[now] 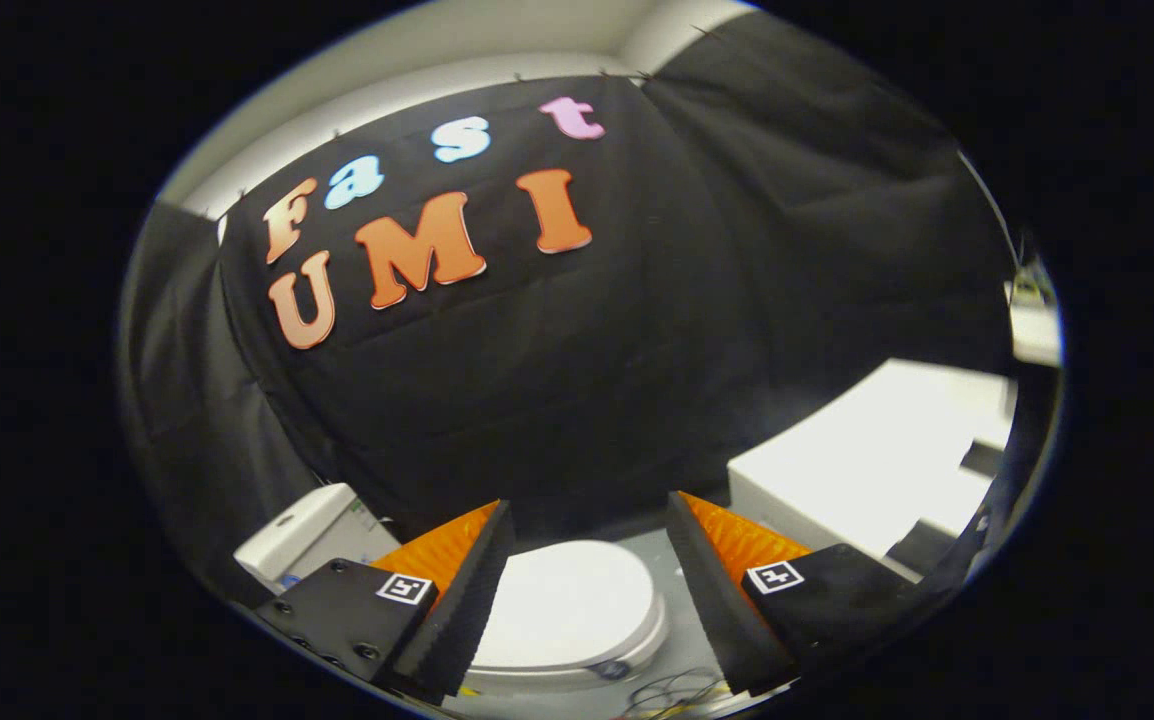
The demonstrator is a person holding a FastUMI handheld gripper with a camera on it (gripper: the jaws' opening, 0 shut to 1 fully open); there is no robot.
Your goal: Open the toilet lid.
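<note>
A white toilet with its rounded lid (567, 605) lying flat and closed sits low down, seen through the gap between my two fingers. My gripper (589, 518) is open, its fingers spread wide and held well above the lid, touching nothing. The lid's near edge and the toilet body below it are hidden by the fingers.
A white cabinet or table top (877, 455) stands to the right of the toilet. A white box-like device (312, 540) sits to the left, behind the left finger. Thin loose wires (672, 692) lie on the grey floor by the toilet. Black cloth walls close the space beyond.
</note>
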